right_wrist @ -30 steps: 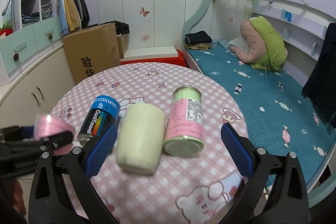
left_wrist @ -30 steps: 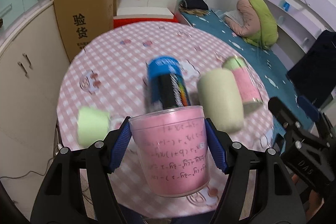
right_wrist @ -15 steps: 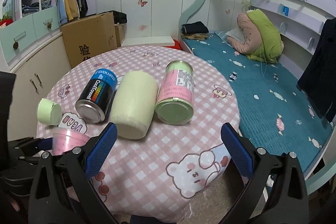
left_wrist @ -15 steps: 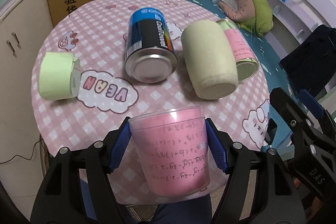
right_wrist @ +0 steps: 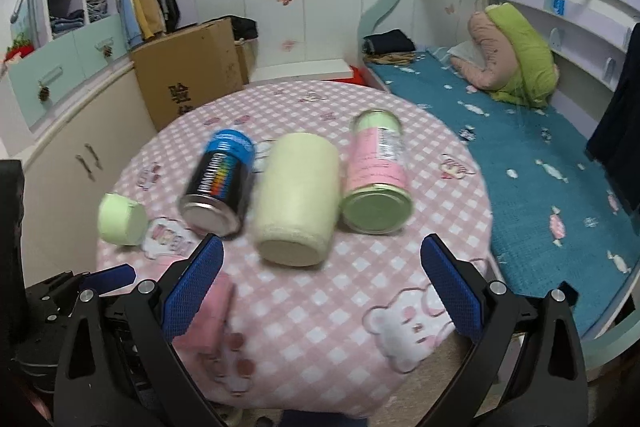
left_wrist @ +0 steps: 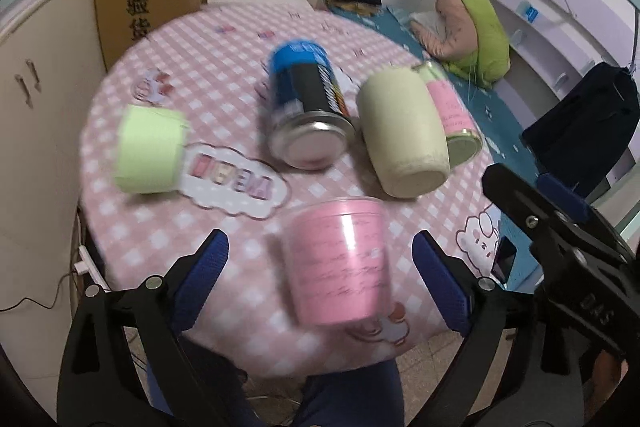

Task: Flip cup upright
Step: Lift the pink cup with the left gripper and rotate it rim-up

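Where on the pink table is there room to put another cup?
Bare cloth lies at the far side beyond the blue can, and near the bear print at the front right. The middle is crowded: cream cup and pink-green can lie close together.

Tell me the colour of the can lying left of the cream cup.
Black with a blue top band, the can shows best in the right wrist view.

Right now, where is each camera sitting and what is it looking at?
Left wrist: rides the left claw, looking down its open blue fingers at the pink cup; the right claw shows.
Right wrist: rides the right claw, facing the round table and bed.
Both share the cream cup and cans.
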The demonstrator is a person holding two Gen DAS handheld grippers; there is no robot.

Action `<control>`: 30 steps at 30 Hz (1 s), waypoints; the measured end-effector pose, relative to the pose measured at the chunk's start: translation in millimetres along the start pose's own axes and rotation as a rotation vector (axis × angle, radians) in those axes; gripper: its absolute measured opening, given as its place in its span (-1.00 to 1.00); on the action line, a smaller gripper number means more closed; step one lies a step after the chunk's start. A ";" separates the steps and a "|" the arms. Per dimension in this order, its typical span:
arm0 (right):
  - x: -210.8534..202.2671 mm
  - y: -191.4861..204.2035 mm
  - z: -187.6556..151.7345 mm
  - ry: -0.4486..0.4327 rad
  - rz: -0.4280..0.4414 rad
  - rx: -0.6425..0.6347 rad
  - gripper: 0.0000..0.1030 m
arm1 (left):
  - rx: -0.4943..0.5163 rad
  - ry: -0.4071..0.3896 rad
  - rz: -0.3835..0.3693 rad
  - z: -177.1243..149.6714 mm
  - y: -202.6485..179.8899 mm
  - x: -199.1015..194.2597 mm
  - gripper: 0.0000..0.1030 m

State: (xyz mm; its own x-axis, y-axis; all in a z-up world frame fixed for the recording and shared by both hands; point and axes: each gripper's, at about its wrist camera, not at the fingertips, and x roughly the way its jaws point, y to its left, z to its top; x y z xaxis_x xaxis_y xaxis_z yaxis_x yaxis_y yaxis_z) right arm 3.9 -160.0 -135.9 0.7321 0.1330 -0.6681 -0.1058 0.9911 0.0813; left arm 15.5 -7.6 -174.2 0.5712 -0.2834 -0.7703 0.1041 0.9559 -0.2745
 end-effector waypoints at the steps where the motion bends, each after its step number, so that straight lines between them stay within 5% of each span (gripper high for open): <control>1: 0.2 4.5 0.5 0.008 0.013 0.002 0.85 | 0.001 -0.024 0.023 -1.4 4.4 -8.3 0.84; 5: 8.7 23.1 -1.2 0.059 0.067 0.005 0.85 | 0.035 -0.093 0.184 -2.4 20.7 -27.2 0.85; 8: 21.0 35.3 -6.6 0.109 0.085 0.011 0.85 | 0.031 -0.096 0.216 -2.2 40.2 -29.2 0.85; 24: 66.0 59.9 -16.7 0.308 0.201 0.071 0.85 | -0.001 -0.069 0.158 -16.4 82.1 -19.7 0.85; 30: 70.1 59.4 -16.6 0.327 0.222 0.064 0.41 | -0.013 -0.058 0.127 -13.9 83.0 -17.1 0.85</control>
State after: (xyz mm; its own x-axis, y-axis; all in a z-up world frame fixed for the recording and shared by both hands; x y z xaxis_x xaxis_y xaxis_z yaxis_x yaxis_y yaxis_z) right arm 37.8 -92.1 -190.2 0.4422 0.3439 -0.8284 -0.1882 0.9386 0.2892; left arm 3.0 75.6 -191.8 0.6252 -0.1548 -0.7650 0.0175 0.9827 -0.1845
